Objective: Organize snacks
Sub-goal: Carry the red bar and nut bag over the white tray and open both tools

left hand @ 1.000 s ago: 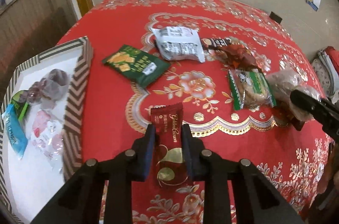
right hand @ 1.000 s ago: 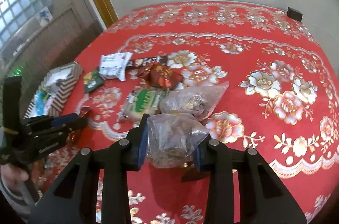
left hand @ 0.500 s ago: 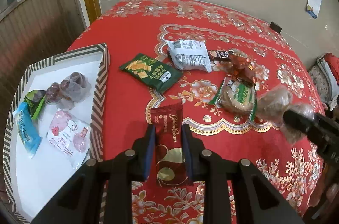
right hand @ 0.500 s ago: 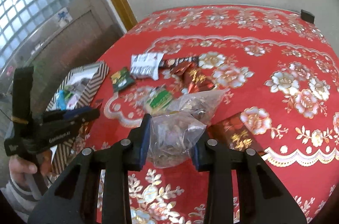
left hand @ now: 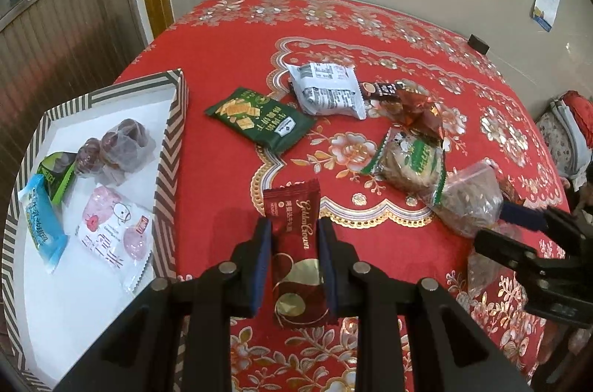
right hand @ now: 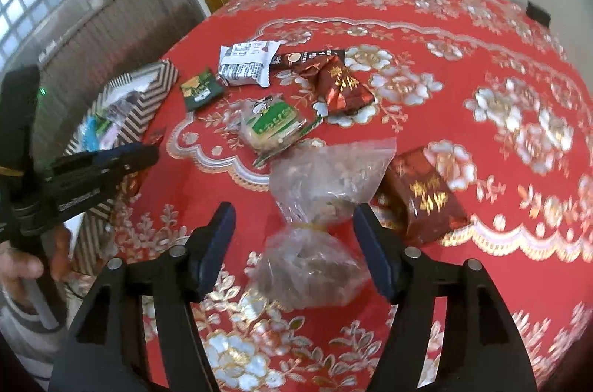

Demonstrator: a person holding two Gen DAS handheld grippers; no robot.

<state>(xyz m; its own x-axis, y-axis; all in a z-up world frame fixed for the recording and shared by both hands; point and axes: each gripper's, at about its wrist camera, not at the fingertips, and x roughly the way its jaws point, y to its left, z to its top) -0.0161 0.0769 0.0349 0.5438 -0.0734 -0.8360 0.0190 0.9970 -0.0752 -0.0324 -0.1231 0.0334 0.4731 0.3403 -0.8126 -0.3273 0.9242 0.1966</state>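
Observation:
My left gripper [left hand: 295, 225] is shut on a dark red Golden Crown packet [left hand: 294, 218], held above the red tablecloth just right of the striped tray [left hand: 174, 147]. In the tray lie a blue packet, a green one, a pink-and-white one and wrapped dark sweets. My right gripper [right hand: 295, 211] is opening its jaws. A knotted clear bag of brown pieces [right hand: 309, 266] lies on the cloth between the pads, and neither pad touches it. A second clear bag [right hand: 330, 173] lies just beyond the first.
Loose on the flowered cloth are a green cracker packet [left hand: 259, 119], a white-and-grey packet [left hand: 326, 90], a green-and-white biscuit pack [left hand: 411, 158], a red foil packet [right hand: 341, 84] and a dark red packet [right hand: 426, 192]. A wall stands behind the table. A hand [right hand: 22, 266] is at the left.
The right jaws have spread apart and let go of the clear bag, which now rests on the cloth. The left gripper keeps its hold on the red packet.

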